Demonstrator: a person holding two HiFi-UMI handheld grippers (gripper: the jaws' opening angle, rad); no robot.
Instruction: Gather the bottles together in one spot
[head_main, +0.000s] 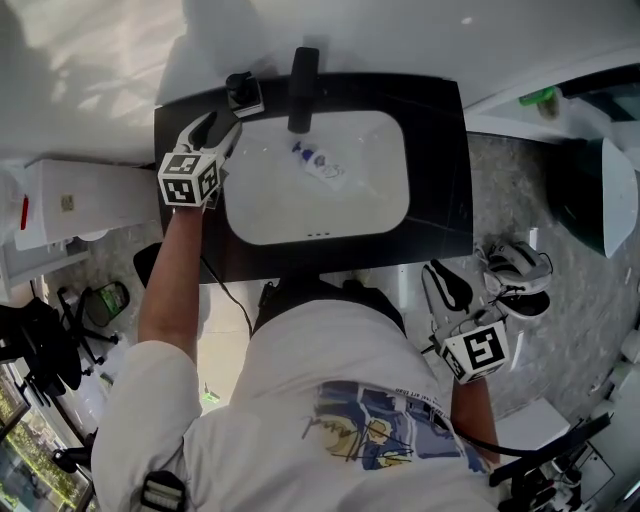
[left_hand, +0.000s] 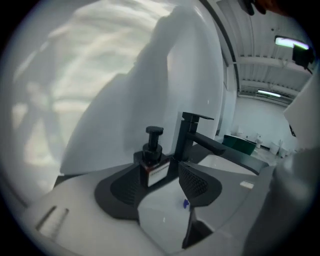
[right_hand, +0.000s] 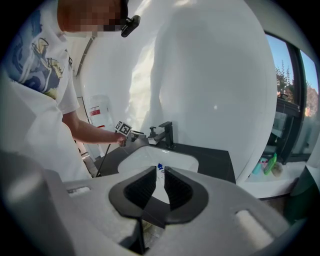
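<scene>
The left gripper (head_main: 222, 128) stood wide open at the tabletop's (head_main: 440, 180) far-left corner. The black pump bottle (head_main: 243, 92) stood upright between its jaws, unpressed, probably marking the gathering spot. A small blue-capped bottle (head_main: 320, 165) lay in the sink (head_main: 392, 205). The right gripper (head_main: 452, 288) hung off the tabletop's near edge, jaws narrowly apart, empty.

Set in the countertop (head_main: 440, 170): a sink basin (head_main: 290, 205), with a faucet (head_main: 303, 85) behind its middle. Left of the faucet, at the back edge: a pump bottle (head_main: 243, 92). Lying in the basin, before the faucet: a small bottle (head_main: 320, 165). Just before the pump bottle: left gripper (head_main: 215, 130). Off the counter, before its right corner: right gripper (head_main: 447, 285).
</scene>
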